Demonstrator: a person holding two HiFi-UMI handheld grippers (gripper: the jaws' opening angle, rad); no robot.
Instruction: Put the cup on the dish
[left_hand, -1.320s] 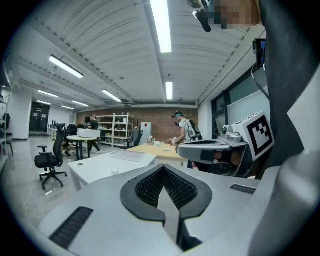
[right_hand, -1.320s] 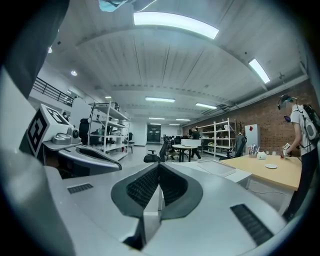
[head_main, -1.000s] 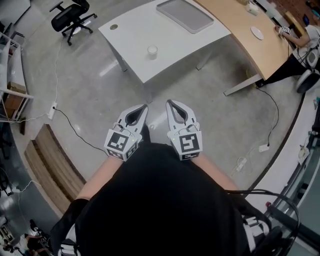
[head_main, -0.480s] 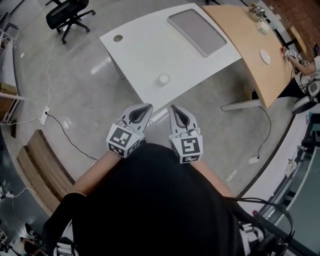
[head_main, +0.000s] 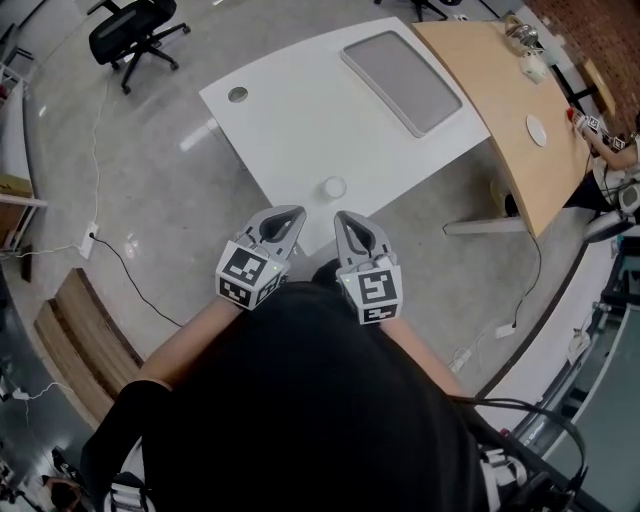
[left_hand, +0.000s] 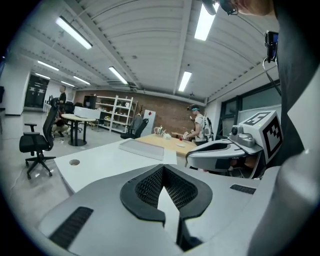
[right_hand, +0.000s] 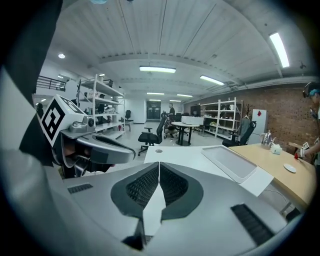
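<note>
A small white cup (head_main: 334, 187) stands near the front edge of the white table (head_main: 300, 110), just beyond my two grippers. The white dish (head_main: 537, 130) lies far to the right on the wooden table (head_main: 490, 80); in the right gripper view the dish (right_hand: 289, 168) sits at the right edge. My left gripper (head_main: 292, 212) and right gripper (head_main: 342, 216) are held side by side at waist height, both shut with nothing in them. Each gripper's own view shows its tips together: the left gripper (left_hand: 162, 167) and the right gripper (right_hand: 159, 163). The jaws hide the cup there.
A grey tray (head_main: 400, 67) lies on the white table's far part. An office chair (head_main: 130, 30) stands at the far left. A wooden bench (head_main: 85, 340) and floor cables are on the left. A person (head_main: 612, 140) is at the wooden table's right end.
The white table and cup have come nearer to me and now sit just ahead of the gripper tips. Both grippers stay shut and side by side.
</note>
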